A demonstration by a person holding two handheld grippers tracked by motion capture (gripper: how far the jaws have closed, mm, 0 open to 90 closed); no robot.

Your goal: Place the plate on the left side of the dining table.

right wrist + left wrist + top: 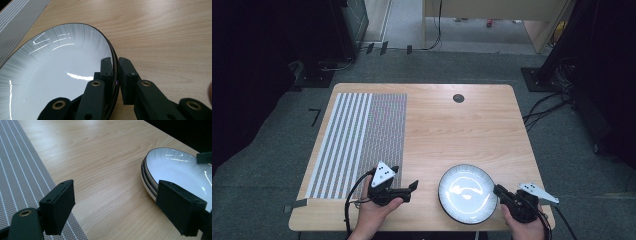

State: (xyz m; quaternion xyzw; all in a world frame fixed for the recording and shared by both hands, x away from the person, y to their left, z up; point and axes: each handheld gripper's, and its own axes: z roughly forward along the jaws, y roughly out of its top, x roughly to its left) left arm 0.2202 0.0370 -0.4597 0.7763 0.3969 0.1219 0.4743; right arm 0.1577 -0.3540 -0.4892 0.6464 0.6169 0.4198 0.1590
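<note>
Your wooden surface (452, 125) is carrying a striped placemat (362, 135) well left of the plate (464, 192), which is sitting near its front edge. Your right claw (115, 72) is pinching the plate's right rim; your left claw (115, 202) is gaping empty just left of the plate.

Showing a white plate (467, 193) with grey streaks fading inward from a thin black rim, a grey mat (362, 142) carrying white stripes at 9 o'clock and fine weave beside, pale wood-grain table (452, 130), black grippers (404, 190).
</note>
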